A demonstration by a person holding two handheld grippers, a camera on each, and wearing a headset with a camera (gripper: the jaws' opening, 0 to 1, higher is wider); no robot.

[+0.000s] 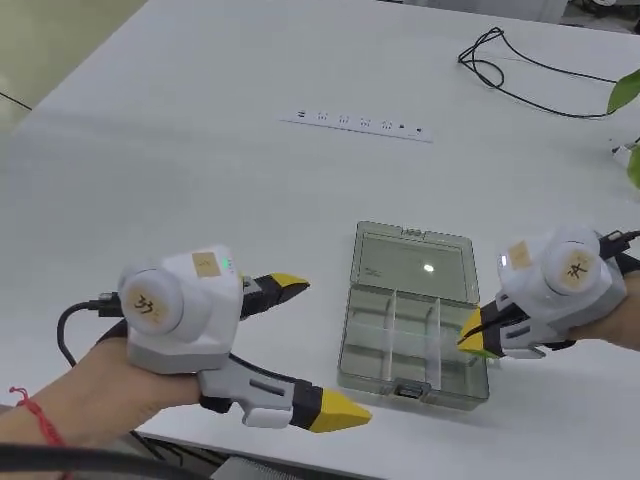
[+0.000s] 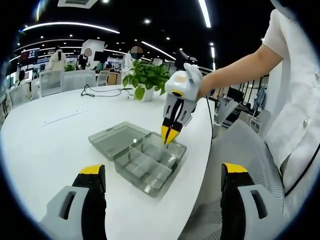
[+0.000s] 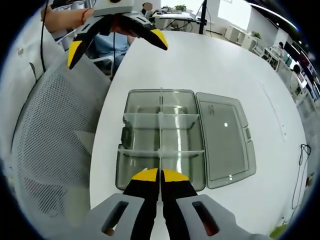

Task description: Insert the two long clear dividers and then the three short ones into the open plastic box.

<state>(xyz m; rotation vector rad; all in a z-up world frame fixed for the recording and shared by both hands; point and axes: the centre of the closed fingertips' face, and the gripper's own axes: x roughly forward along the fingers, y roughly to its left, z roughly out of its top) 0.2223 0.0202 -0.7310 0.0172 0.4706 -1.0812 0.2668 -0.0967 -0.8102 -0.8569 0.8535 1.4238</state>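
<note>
Left gripper: nearest item, low on the left of the head view, held in a hand with a red cord at the wrist. Jaws spread wide with nothing between them. It hangs at the near edge of the worktop, well apart from the box.
Right gripper: just beyond, on the right. Jaws pressed together, yellow tips pointing down into the right side of the box, pinching the near end of the middle divider.
Open plastic box: smoky clear plastic, lying flat near the front edge of the worktop, between the two grippers and closer to the right one.
Middle divider: thin clear strip standing on edge. In the right gripper view it runs from the jaw tips straight across the tray to the far wall.
Cross dividers: two clear strips standing in the tray, crossing the middle divider and splitting the tray into compartments.
Lid: hinged at the far side of the tray, folded fully back and lying flat on the worktop.
Worktop: white and broad.
Power strip: white, flat on the worktop, well beyond the lid.
Cable: black, looped at the far right.
Plant: green leaves at the far right edge.
</note>
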